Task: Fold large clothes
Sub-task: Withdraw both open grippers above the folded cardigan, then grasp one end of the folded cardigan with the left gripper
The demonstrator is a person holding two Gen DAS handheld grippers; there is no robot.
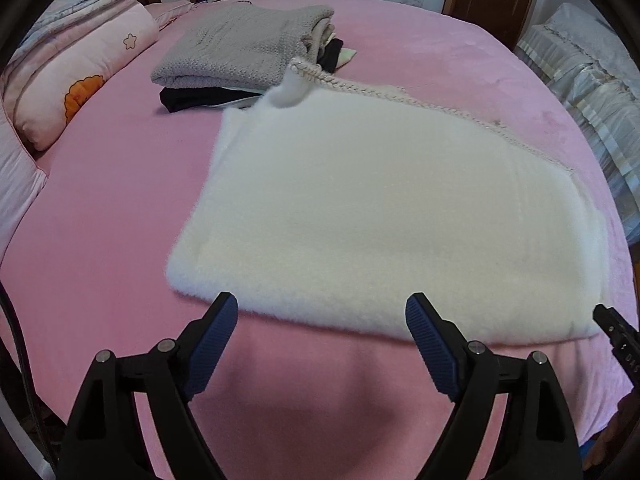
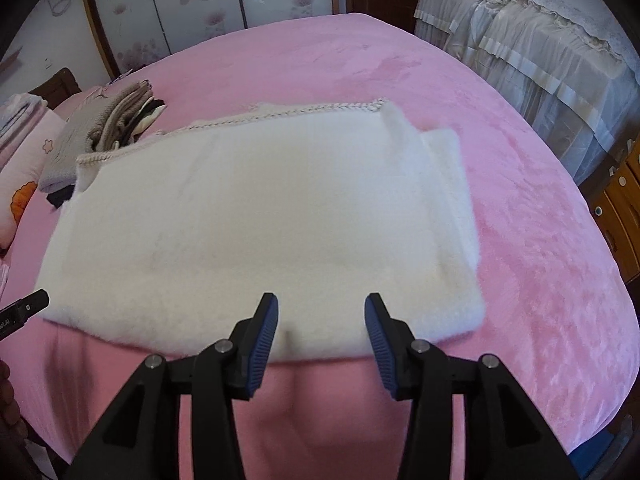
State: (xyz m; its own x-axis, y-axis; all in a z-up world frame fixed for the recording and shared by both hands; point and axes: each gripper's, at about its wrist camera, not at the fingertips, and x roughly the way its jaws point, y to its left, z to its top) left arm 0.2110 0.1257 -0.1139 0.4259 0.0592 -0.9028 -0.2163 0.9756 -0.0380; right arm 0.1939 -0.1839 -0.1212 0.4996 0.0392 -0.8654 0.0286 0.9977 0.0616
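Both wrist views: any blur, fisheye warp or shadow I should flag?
Left wrist view: heavy fisheye bowing of the pink plush bedspread, dark vignette in the corners; the near edge of the folded white fleece garment looks soft. Right wrist view: same warp, the fleece is bright with little texture showing, and a soft shadow lies on the bedspread below the right hand-held gripper.

Home bedroom: pink-sheeted bed (image 1: 120, 200), pillow (image 1: 80, 80)

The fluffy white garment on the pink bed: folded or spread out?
Folded. The white garment lies as a compact rectangle with doubled layers stepped along its right edge, and neither gripper touches it.
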